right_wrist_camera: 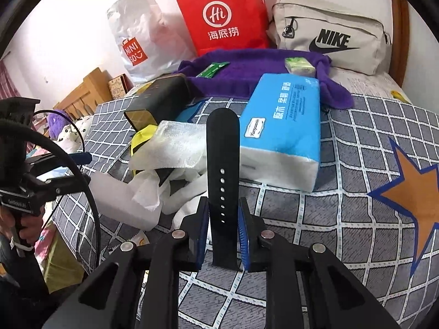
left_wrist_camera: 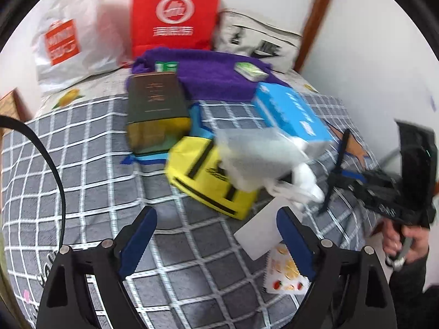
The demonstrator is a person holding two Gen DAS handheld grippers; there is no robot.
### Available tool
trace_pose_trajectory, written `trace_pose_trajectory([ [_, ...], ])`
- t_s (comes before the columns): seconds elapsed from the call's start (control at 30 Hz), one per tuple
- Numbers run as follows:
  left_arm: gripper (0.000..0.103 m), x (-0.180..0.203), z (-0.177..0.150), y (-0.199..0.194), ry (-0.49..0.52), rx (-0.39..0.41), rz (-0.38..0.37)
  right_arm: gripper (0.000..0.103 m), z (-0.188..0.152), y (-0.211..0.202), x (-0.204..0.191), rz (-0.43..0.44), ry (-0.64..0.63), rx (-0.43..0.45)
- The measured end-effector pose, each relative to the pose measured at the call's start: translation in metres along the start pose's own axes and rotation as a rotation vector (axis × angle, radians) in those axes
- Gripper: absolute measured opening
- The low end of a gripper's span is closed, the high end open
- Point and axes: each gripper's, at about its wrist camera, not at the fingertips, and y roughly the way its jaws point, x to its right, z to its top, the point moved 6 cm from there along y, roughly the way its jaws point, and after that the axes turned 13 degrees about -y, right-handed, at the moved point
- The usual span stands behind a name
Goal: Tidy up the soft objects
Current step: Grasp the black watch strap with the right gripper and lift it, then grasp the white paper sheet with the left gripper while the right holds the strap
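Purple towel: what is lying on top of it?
On the purple towel lie a flat green packet and a green tissue pack; the blue tissue pack covers its front edge.

- I see a red paper bag (right_wrist_camera: 225, 13) standing against the wall behind the bed (right_wrist_camera: 356, 219).
- Left of it I see a white plastic bag (right_wrist_camera: 137, 33); right of it, a beige pouch (right_wrist_camera: 329, 35).
- A wooden headboard (right_wrist_camera: 82, 96) shows far left.

A bed (right_wrist_camera: 343, 192) under a grey checked cover (an orange star printed on it) meets white walls (right_wrist_camera: 68, 27); a wooden headboard (right_wrist_camera: 397, 13) stands behind, pale wooden furniture (right_wrist_camera: 87, 93) alongside.
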Motion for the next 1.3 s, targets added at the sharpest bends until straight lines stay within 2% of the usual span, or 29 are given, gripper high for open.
trace_pose_trajectory([
  [0.13,0.089,-0.017,0.008,0.003,-0.065,-0.002,0.003,0.018,-0.002,-0.001,-0.001,0.005,0.013,0.006],
  [0.2,0.088,-0.024,0.009,0.004,-0.067,0.002,0.028,0.01,-0.002,-0.002,-0.001,0.009,0.021,0.013],
  [0.4,0.088,-0.026,0.009,-0.009,-0.042,0.012,0.019,0.01,-0.001,0.001,0.0,0.019,0.026,0.015],
  [0.53,0.089,-0.001,-0.002,-0.012,0.047,0.007,-0.021,0.017,-0.006,0.006,0.004,0.019,0.052,-0.013],
  [0.6,0.089,0.013,-0.007,-0.008,0.099,0.003,-0.045,0.038,-0.009,0.005,0.006,0.024,0.075,-0.019],
  [0.67,0.089,0.021,-0.011,0.0,0.121,-0.014,-0.048,0.045,-0.012,0.005,0.007,0.027,0.086,-0.015],
  [0.9,0.088,0.033,-0.018,0.026,0.121,-0.085,-0.164,0.045,-0.009,0.021,0.011,0.038,0.112,-0.012],
  [0.93,0.087,0.034,-0.018,0.029,0.122,-0.09,-0.173,0.044,-0.008,0.025,0.013,0.037,0.115,-0.015],
  [0.97,0.086,0.036,-0.018,0.031,0.128,-0.09,-0.18,0.034,-0.007,0.031,0.014,0.041,0.116,-0.017],
  [1.0,0.076,0.038,-0.018,0.033,0.139,-0.09,-0.187,0.016,-0.007,0.033,0.014,0.044,0.117,-0.019],
  [1.03,0.07,0.039,-0.019,0.035,0.147,-0.096,-0.189,0.012,-0.007,0.036,0.014,0.05,0.119,-0.016],
  [1.13,0.065,0.044,-0.019,0.036,0.178,-0.083,-0.19,0.01,-0.004,0.036,0.01,0.11,0.124,0.022],
  [1.3,0.061,0.043,-0.015,0.023,0.196,-0.048,-0.186,0.008,-0.002,0.028,0.005,0.109,0.11,0.042],
])
